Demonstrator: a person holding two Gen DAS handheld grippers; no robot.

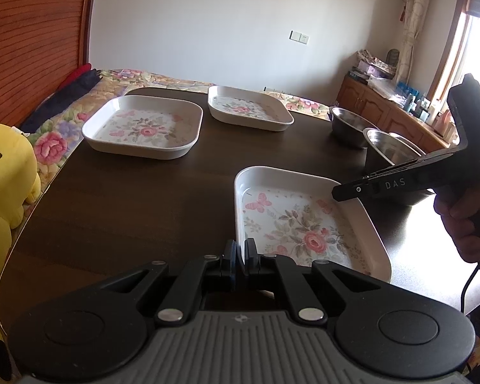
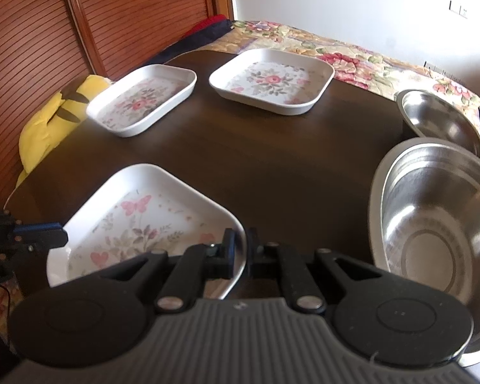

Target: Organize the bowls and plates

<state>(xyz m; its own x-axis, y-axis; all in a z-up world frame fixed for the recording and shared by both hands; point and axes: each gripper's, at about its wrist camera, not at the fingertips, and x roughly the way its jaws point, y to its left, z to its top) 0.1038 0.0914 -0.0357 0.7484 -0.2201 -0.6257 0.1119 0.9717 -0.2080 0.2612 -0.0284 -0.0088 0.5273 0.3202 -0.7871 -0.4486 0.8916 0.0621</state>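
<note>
A square white plate with a rose and butterfly print [image 1: 304, 224] [image 2: 144, 217] lies on the near part of the dark wooden table [image 1: 144, 208]. My left gripper [image 1: 241, 252] is shut on the rim at its near left corner. My right gripper [image 2: 241, 246] is shut on the rim at the opposite side, and in the left wrist view it reaches in from the right [image 1: 339, 192]. Two more floral plates [image 1: 140, 128] [image 1: 246, 108] lie apart at the far side. Two steel bowls [image 2: 432, 224] [image 2: 441, 118] stand on the right, the nearer one close beside my right gripper.
A yellow plush toy [image 1: 3, 176] leans at the table's left edge. A flowered quilt [image 2: 352, 54] lies behind the table, and a slatted wooden door [image 2: 128, 16] stands at the back left. A hand [image 1: 464, 224] holds the right gripper's handle.
</note>
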